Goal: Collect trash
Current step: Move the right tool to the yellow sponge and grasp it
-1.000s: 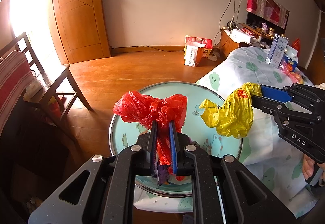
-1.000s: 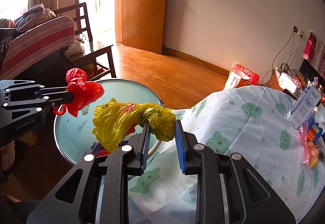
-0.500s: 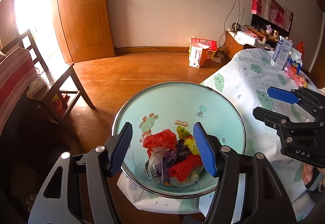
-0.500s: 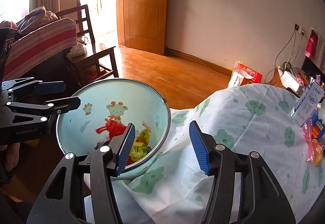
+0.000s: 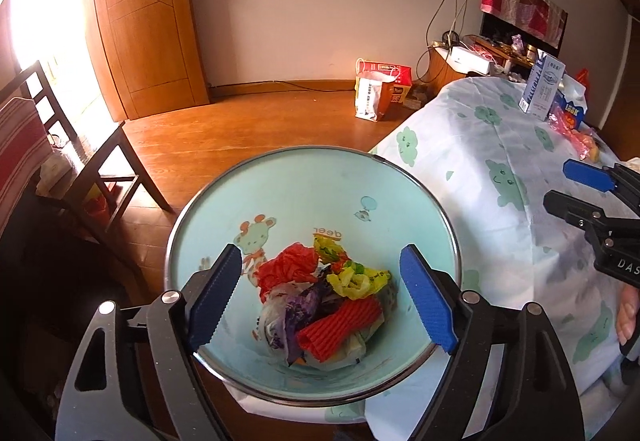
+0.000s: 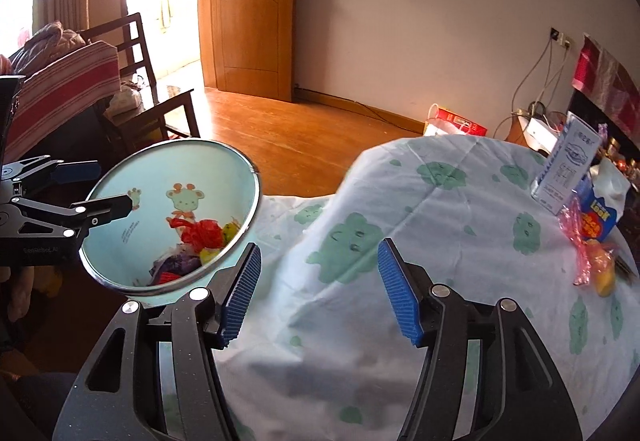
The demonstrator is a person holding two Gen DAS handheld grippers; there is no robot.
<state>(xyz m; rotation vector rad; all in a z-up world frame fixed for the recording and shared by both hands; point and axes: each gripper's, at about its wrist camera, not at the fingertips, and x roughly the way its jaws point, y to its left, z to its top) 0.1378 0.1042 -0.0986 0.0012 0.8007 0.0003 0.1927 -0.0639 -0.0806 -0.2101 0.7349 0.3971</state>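
Observation:
A light-blue trash bin with a metal rim stands beside the table; it also shows in the right wrist view. Inside lie a red bag, a yellow bag, a red corrugated piece and purple wrappers. My left gripper is open and empty above the bin. My right gripper is open and empty over the table's cloth, to the right of the bin. On the table's far side lie a pink wrapper and a yellow item.
The table has a white cloth with green clouds. A white carton and a blue snack box stand at its far right. A dark wooden chair is left of the bin. Paper bags stand by the wall.
Both grippers opened and dropped the red and yellow bags into the bin. The right gripper then swung right, from over the bin to over the table.

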